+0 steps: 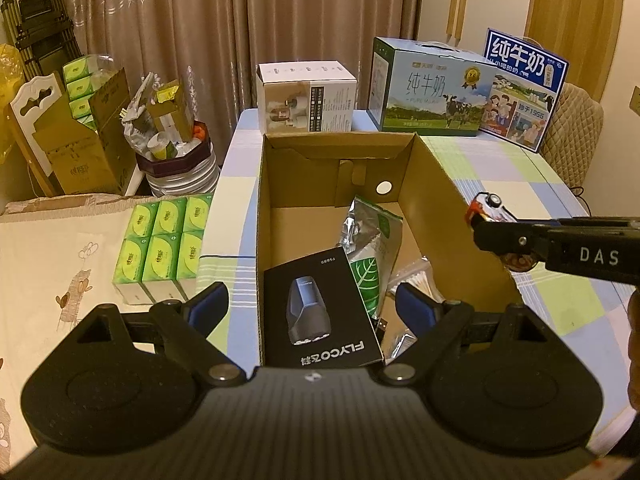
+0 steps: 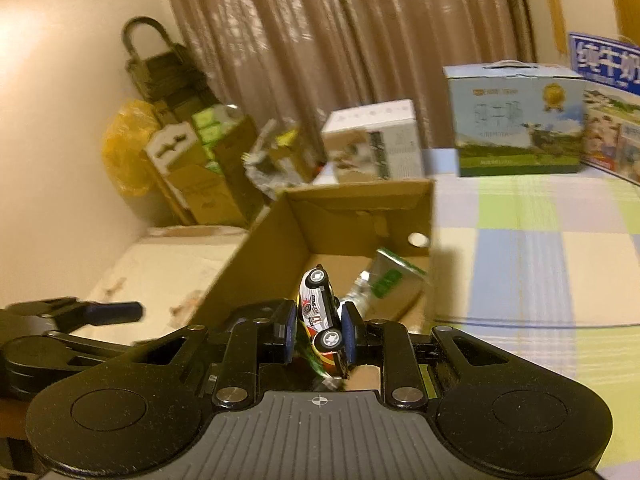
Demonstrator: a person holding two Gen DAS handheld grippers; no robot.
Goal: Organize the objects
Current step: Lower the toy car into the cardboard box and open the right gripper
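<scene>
On the far left we see a pack of green tissue boxes (image 1: 160, 248) lying on the bed, well apart from our work. Next comes our left gripper (image 1: 308, 304), its jaws spread wide with nothing between them, hovering over the near end of the cardboard box (image 1: 432, 184) that stands on the checked surface (image 1: 540, 184). Inside the box lie a black shaver carton (image 1: 320, 304), a silver-and-green foil pouch (image 1: 372, 248) and a clear bag of cotton swabs (image 1: 412, 276).

Further right, our right gripper (image 2: 320, 334) pinches the toy car (image 2: 320, 312) by its sides, nose pointing away, above the near right part of the box. In the left wrist view the car (image 1: 486, 208) hangs near the box's right wall.

We judge the step in hand to be dropping the car into the box. To do it well, we should carry it clear inside the wall, lower it towards the bare cardboard floor beyond the shaver carton, and only then part the jaws, so it neither rolls off nor catches the rim. Our left gripper should stay out of the drop path.
</scene>
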